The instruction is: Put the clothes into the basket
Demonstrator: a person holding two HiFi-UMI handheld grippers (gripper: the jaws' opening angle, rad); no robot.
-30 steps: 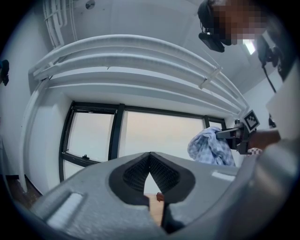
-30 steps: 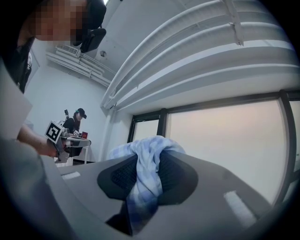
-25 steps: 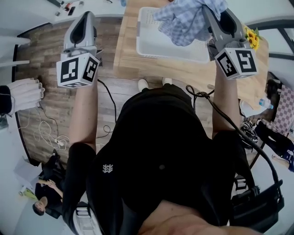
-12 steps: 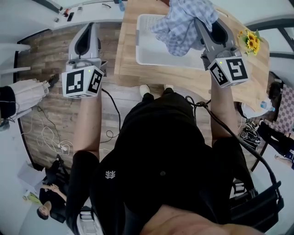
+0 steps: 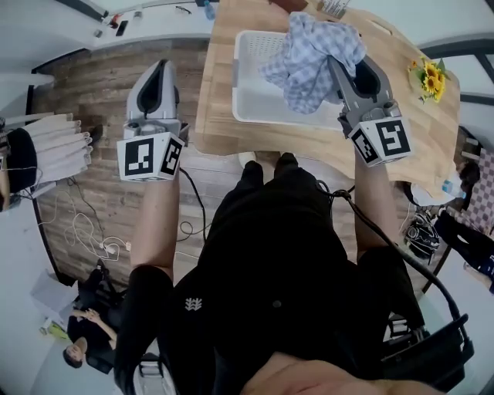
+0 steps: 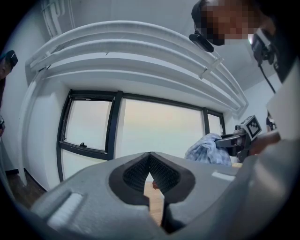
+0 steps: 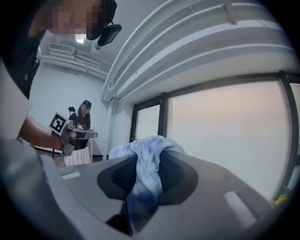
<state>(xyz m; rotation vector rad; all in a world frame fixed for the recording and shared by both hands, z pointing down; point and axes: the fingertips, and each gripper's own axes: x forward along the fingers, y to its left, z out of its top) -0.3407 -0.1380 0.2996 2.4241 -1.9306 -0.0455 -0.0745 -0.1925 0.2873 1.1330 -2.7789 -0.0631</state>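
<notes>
1. One checked cloth (image 5: pixel 312 58), pinched in my right tongs (image 7: pixel 140 171), hangs over the one white basket (image 5: pixel 251 108) on the wooden table (image 5: pixel 212 116).
2. My left tongs (image 6: pixel 150 159) are pressed together on nothing, out over the floor (image 5: pixel 93 85).
3. One bunch of sunflowers (image 5: pixel 429 75) sits at the table's right; white garments (image 5: pixel 58 146) hang far left.
4. A printed item (image 5: pixel 333 6), perhaps a packet, lies at the table's far edge, its lettering too small to read.

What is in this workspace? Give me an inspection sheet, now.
Surface: wooden table.
Job's things: white basket on the table; checked cloth hanging over it.
Clutter: sunflowers at the table's edge.
Tools: right tool shut on the checked cloth; left tool shut, empty, off the table's side.
Cables: black cable by the person's right arm; white cable on the floor.
Surroundings: wood floor, large windows, a bystander.
</notes>
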